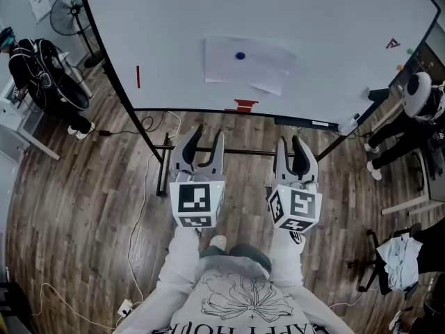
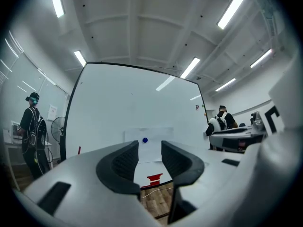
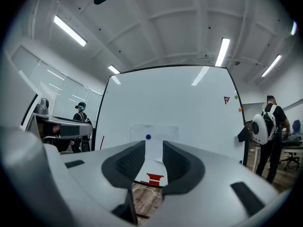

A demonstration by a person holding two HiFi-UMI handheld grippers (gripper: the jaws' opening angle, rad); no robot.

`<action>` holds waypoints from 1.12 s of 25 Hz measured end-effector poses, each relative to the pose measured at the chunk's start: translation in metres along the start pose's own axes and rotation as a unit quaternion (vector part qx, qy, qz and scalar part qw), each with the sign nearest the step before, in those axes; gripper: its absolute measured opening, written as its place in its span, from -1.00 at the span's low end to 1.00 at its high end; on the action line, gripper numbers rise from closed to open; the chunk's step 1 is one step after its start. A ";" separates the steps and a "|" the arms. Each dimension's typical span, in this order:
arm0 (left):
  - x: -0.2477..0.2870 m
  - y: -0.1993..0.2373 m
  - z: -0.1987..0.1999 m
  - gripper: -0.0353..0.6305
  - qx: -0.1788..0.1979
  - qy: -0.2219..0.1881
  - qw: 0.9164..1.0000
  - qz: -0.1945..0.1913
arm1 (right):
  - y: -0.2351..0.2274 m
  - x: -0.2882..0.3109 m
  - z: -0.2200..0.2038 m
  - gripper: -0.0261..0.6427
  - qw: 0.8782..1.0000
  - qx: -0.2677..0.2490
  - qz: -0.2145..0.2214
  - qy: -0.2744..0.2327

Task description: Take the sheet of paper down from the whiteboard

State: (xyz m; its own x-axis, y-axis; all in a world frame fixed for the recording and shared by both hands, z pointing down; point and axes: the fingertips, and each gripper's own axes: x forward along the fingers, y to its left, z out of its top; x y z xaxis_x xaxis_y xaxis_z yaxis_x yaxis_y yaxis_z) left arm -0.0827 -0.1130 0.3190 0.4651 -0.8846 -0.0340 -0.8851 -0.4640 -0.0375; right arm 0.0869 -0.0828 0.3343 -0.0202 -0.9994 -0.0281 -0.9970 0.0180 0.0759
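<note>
At the far left a person in dark clothes (image 1: 42,75) stands on the wooden floor (image 1: 83,207), with a standing fan (image 1: 69,11) just beyond, both left of the whiteboard's dark frame. The whiteboard (image 1: 313,12) fills the far side of the scene. A short red stroke (image 1: 138,76) sits near its left edge. The sheet of paper (image 1: 257,65) is still on the board, at about mid-width and low down. A blue magnet (image 1: 240,56) pins it near its top, and its lower right part reaches lower than the rest. A red block (image 1: 245,105) sits at the board's bottom edge just below the sheet. Near the person's body, the left gripper (image 1: 208,132) points toward the board, well short of it. Its jaws are released and stand apart with nothing between them; the left gripper view shows the sheet and magnet through the gap. The right gripper (image 1: 290,142) is held just beside it, parallel and also short of the board. Its jaws are likewise parted and empty, framing the same sheet in its own view. Each gripper carries its marker cube at the near end. Farther right, a small red mark (image 1: 393,44) sits high on the board, and a second person (image 1: 417,103) stands past the board's right edge.
</note>
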 end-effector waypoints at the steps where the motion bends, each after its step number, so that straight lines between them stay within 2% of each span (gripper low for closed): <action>1: 0.008 0.003 -0.001 -0.50 0.001 0.002 1.000 0.000 | -0.001 0.008 -0.001 -0.63 1.000 -0.001 -0.001 0.002; 11: 0.075 0.022 -0.020 -0.48 0.001 0.024 1.000 0.006 | -0.019 0.078 -0.022 -0.61 1.000 0.004 0.006 0.021; 28: 0.225 0.002 -0.022 -0.45 0.019 0.028 0.999 0.032 | -0.123 0.215 -0.018 -0.49 0.999 -0.002 0.038 0.003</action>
State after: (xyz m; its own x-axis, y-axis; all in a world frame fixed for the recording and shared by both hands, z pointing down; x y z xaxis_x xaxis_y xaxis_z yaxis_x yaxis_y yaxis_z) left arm 0.0199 -0.3141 0.3334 0.4044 -0.9144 0.0177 -0.9114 -0.4046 -0.0748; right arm 0.2065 -0.3008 0.3366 -0.0945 -0.9954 -0.0155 -0.9923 0.0930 0.0819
